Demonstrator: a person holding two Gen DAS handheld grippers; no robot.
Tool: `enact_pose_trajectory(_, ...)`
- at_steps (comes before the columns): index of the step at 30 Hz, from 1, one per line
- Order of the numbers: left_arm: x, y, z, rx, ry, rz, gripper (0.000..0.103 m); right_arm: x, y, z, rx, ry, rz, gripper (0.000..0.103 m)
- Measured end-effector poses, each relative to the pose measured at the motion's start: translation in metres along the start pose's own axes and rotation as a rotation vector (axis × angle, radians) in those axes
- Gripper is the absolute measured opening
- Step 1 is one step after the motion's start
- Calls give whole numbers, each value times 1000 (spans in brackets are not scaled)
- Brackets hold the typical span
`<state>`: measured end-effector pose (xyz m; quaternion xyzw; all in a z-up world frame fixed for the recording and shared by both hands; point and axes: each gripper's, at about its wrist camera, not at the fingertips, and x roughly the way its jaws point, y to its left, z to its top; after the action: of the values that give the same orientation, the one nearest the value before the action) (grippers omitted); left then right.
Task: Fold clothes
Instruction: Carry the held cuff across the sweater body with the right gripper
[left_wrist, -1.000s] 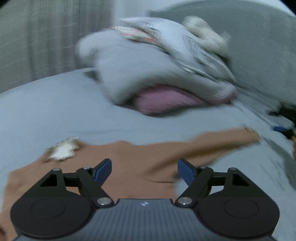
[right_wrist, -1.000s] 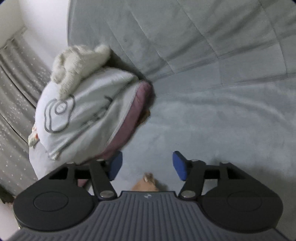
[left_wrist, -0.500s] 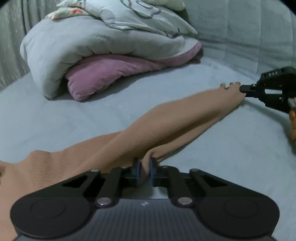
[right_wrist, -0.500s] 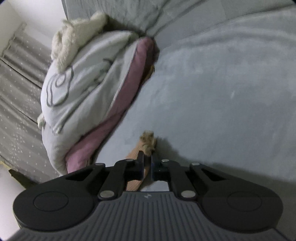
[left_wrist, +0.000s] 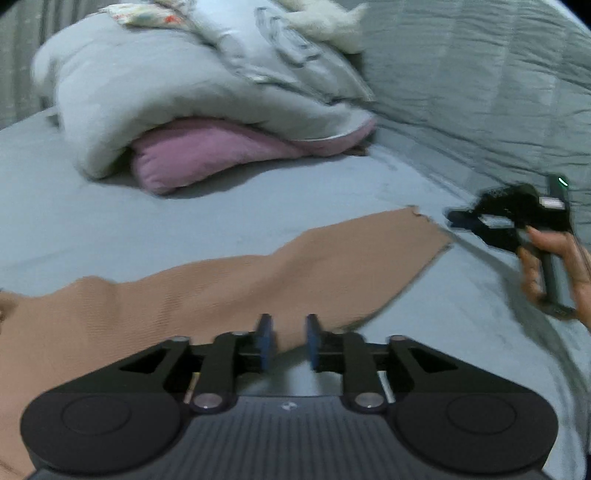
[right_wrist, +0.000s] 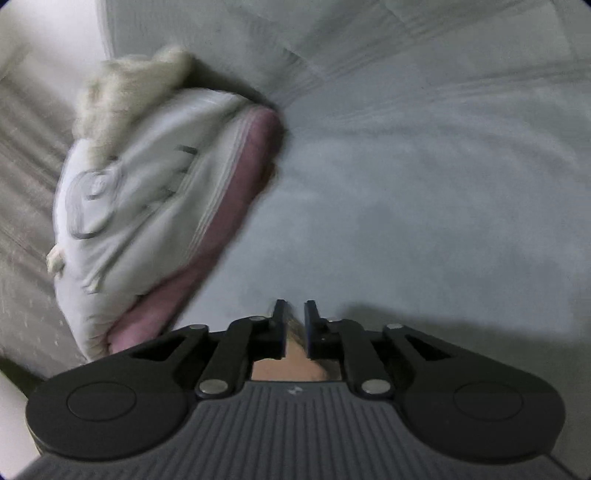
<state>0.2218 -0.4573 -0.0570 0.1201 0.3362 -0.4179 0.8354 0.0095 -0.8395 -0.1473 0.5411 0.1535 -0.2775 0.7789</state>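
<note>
Both fingers parted since — left gripper (left_wrist: 288, 341) | right gripper (right_wrist: 294, 328) | sleeve (left_wrist: 332, 258) released

This is a bedroom in a home. A bed (left_wrist: 92, 206) spreads ahead of the left hand-held gripper (left_wrist: 287, 341), covered in a soft grey sheet. Beyond the gripper and to its left lies a rumpled pale duvet (left_wrist: 177, 85) folded over a pink pillow (left_wrist: 192, 151), with a fluffy cream thing (left_wrist: 325, 22) on top, too blurred to tell. A quilted grey headboard (left_wrist: 480, 81) rises at the far right. Curtains (right_wrist: 26, 177) hang far left of the right hand-held gripper (right_wrist: 294, 325).
</note>
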Motion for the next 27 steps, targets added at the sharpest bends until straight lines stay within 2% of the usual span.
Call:
enact_pose_trajectory(1,-1,4,3,-24,-24,37,28,-2,-5,-3,33,8,5,26)
enact_pose_trajectory(3,-4,19,6,-118,-53,61,29,-5,-13,-10,97,24,16,27)
enact_pose_trajectory(4,-3,27,7,-171,-55,61,30,-5,-12,-12,91,18,25,30)
enact_pose_trajectory(6,4,36,8,-208,-42,64,31,-5,-9,-17,81,5,42,43)
enact_pose_trajectory(8,17,44,12,-180,-27,130,32,-5,-6,-22,71,-7,59,65)
enact_pose_trajectory(10,29,50,15,-146,-5,187,35,-5,-4,-28,60,-31,92,75)
enact_pose_trajectory(13,44,57,16,-92,29,233,40,3,8,-34,-44,-48,90,77)
enact_pose_trajectory(14,49,57,17,-61,30,248,41,1,13,-34,-73,-63,88,73)
enact_pose_trajectory(15,54,57,17,-30,28,258,42,-2,17,-34,-102,-77,86,64)
enact_pose_trajectory(16,59,55,16,1,30,272,42,-5,21,-34,-131,-91,84,32)
enact_pose_trajectory(17,65,50,16,41,35,295,42,-8,26,-34,-161,-106,82,6)
enact_pose_trajectory(19,76,40,15,107,43,339,42,-13,34,-34,-219,-134,78,5)
enact_pose_trajectory(20,78,37,17,104,42,349,41,-16,39,-34,-248,-149,75,5)
enact_pose_trajectory(24,77,46,21,-51,14,313,40,-28,62,-35,-353,-214,79,5)
enact_pose_trajectory(26,76,41,16,-38,-4,327,40,-34,75,-39,-381,-239,86,5)
enact_pose_trajectory(27,73,38,15,-23,-7,338,40,-32,77,-41,-391,-224,79,5)
